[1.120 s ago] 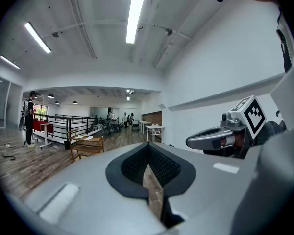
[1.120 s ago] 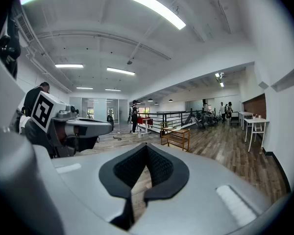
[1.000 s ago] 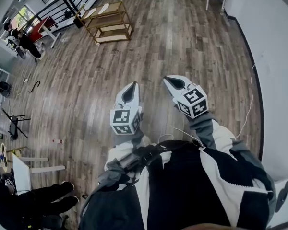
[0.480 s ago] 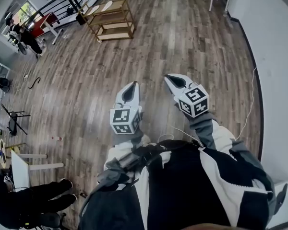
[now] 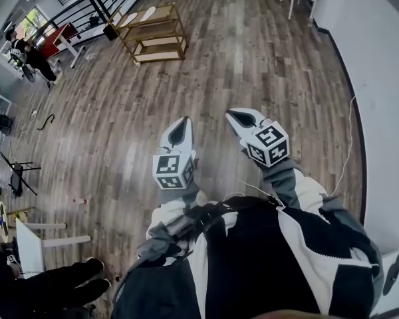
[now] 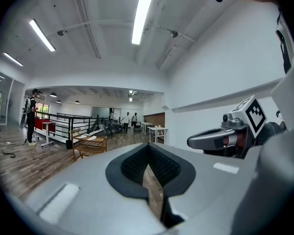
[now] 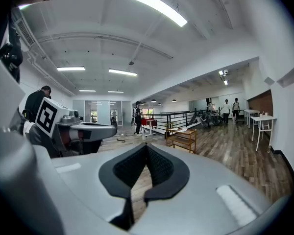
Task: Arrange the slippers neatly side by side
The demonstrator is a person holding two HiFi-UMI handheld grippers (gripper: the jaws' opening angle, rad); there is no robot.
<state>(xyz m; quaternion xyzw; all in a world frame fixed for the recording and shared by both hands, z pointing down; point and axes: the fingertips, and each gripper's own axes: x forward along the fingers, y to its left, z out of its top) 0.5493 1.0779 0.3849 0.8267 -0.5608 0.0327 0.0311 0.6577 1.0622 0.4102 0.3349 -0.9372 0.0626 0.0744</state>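
Slippers: I take the two pale flat shapes on the wooden rack's (image 5: 153, 42) top shelf, one toward each end, for the slippers (image 5: 148, 11), but they are too small to be sure.
Rack: it stands toward the far left of the wooden floor (image 5: 253, 58), just beside the black railing (image 5: 93, 5).
Left hand: my left tool (image 5: 184, 121) is clenched with pads together and nothing between them, held over the floor well apart from the rack.
Right hand: my right tool (image 5: 231, 114) is clenched too and empty, beside the left one but not touching it.
Edges: a white wall (image 5: 379, 78) runs along the floor's right edge with a thin cable (image 5: 349, 138) by it.
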